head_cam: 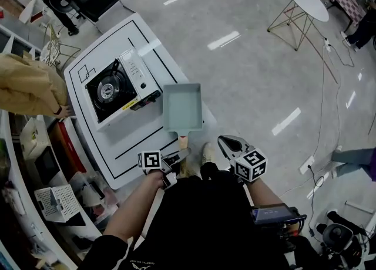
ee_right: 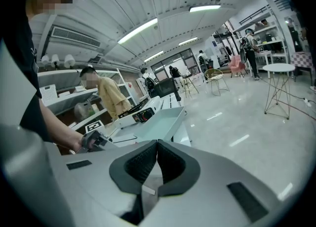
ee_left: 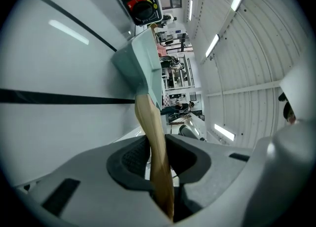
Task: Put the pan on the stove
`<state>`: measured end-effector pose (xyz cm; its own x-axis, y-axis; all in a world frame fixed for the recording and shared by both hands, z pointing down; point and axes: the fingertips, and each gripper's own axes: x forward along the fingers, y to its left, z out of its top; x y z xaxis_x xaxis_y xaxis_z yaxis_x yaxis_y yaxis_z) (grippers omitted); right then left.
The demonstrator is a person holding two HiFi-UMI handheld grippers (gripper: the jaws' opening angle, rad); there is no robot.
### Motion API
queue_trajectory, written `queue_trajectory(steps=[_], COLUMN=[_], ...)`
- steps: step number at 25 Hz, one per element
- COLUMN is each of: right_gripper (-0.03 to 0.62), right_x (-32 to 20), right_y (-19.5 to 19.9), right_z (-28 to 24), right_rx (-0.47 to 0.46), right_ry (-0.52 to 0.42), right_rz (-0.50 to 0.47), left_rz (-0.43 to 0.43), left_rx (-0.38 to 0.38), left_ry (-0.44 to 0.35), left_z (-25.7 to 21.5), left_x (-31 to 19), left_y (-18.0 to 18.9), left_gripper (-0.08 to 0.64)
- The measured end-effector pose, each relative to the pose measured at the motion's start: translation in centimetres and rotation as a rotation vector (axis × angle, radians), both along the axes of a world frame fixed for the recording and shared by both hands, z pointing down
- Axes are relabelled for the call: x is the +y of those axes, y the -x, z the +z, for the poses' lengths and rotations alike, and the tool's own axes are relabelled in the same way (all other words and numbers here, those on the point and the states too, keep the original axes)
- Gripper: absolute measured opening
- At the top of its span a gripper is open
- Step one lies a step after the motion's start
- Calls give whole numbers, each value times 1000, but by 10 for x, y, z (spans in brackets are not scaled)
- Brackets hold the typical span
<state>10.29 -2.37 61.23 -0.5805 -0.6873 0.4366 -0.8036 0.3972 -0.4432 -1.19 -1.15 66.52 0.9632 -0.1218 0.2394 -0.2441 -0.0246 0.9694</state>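
On the white table (head_cam: 100,145) the portable stove (head_cam: 114,90) sits to the left, its round burner (head_cam: 106,91) bare. The pale green pan (head_cam: 183,107) rests just to the right of it, at the table's right edge and not yet on the stove, with its wooden handle (head_cam: 184,141) pointing near, toward me.

My left gripper (ee_left: 158,144) has that handle between its jaws, the pads pressed against both of its sides, low down near its free end. My right gripper (ee_right: 157,147) hangs off to the right with its jaws together on nothing.

Held that far from the pan's body, the pan will likely want to droop and twist once it leaves the table. I judge the grip should be firm before I lift. Then I should raise the pan level, clear of the stove's raised edge, carry it left and set it flat, centred over the burner. The handle should stay turned toward me, away from the control knob.
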Motion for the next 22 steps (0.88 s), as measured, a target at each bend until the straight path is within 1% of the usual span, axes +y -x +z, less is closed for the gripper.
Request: queue_trajectory(steps=[8,18,22], right_gripper=[26,26,26], right_x=[-1,-8,-10], right_y=[-1,-4,-8], right_z=[0,-5,-8], right_rx=[-1,1,7], right_ry=[1,-21,-29], right_rz=[-9,-11,-9], left_rz=[-6,41,73], left_rx=[37,78,98], left_ry=[-3,25,26], left_z=[-11,-19,-21], left_x=[-1,9,15], left_y=[-3,-13,-17], left_gripper=[100,91,86])
